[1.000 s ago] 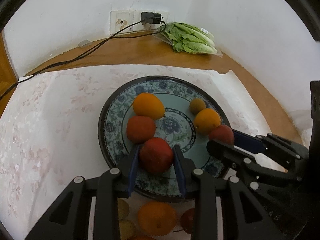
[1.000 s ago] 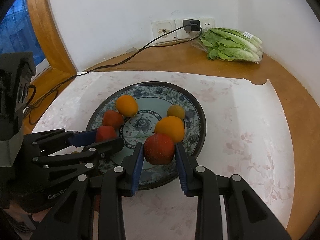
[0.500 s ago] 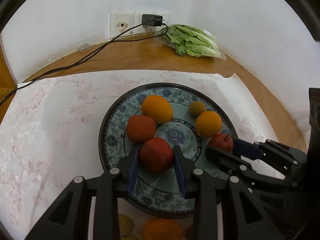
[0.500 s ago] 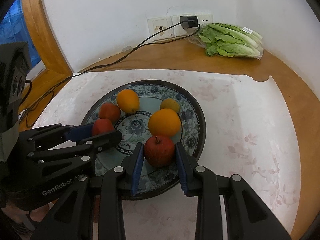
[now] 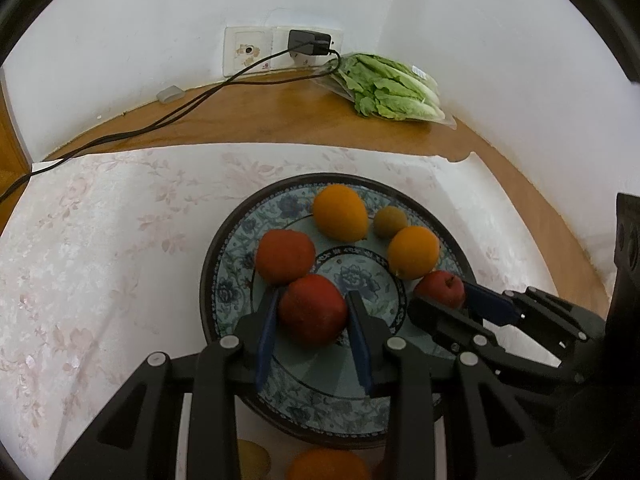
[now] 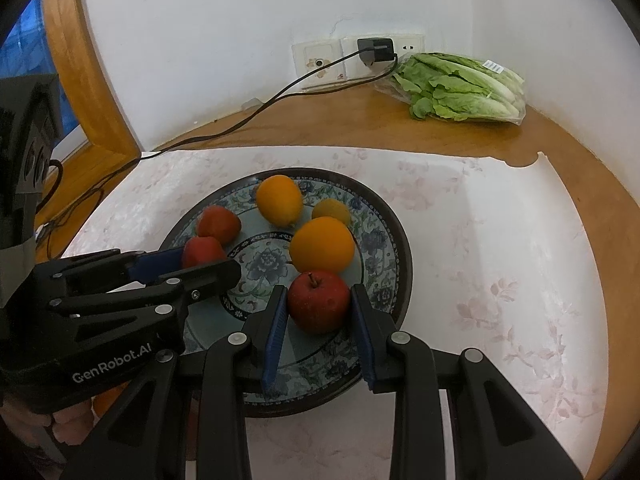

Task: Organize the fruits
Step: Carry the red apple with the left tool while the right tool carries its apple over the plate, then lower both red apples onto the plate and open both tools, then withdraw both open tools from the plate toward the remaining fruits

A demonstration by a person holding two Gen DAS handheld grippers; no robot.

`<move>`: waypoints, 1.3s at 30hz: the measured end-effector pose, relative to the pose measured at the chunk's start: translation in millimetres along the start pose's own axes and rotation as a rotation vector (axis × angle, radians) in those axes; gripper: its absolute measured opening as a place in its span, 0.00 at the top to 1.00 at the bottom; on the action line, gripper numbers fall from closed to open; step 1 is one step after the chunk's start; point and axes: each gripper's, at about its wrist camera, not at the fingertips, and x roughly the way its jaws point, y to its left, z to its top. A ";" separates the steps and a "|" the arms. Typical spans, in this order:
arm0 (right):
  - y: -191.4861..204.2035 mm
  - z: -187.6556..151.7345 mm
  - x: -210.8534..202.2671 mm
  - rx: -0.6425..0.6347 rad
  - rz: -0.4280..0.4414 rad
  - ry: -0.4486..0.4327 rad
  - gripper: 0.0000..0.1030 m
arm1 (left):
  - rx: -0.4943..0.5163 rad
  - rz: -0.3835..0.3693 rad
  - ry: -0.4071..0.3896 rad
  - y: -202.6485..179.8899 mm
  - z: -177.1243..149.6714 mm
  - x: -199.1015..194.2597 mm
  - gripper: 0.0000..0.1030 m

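Two round fruits are clamped at their widest girth over the plate (image 5: pixel 224 264).
Firm, smooth, bruisable: left gripper (image 5: pixel 312 314) jaws on a red fruit (image 5: pixel 312 310), right gripper (image 6: pixel 319 308) jaws on an apple (image 6: pixel 319 300).

Home dining corner, wooden table (image 6: pixel 328 128), floral tablecloth (image 6: pixel 500 240), wall sockets (image 6: pixel 320 62), bagged lettuce (image 6: pixel 460 86)

White corner, wooden tabletop (image 6: pixel 360 128)

Plugged wall socket (image 6: pixel 376 50) at twelve o'clock; wooden window frame (image 6: pixel 80 60), blue glass at ten; floral cloth (image 6: pixel 500 260) spread below.
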 end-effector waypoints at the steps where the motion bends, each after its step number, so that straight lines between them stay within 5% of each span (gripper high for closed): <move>1: 0.0 0.2 0.0 0.000 0.000 0.000 0.68 | 0.002 -0.001 0.000 0.0 0.3 0.0 0.66; 16: -6.5 0.3 -11.3 0.046 0.017 -0.013 0.57 | -0.004 -0.023 0.016 5.6 -5.2 -13.0 0.48; 39: 23.5 -29.2 -76.2 0.041 0.041 -0.056 0.57 | -0.028 0.026 0.014 25.9 -40.6 -85.1 0.44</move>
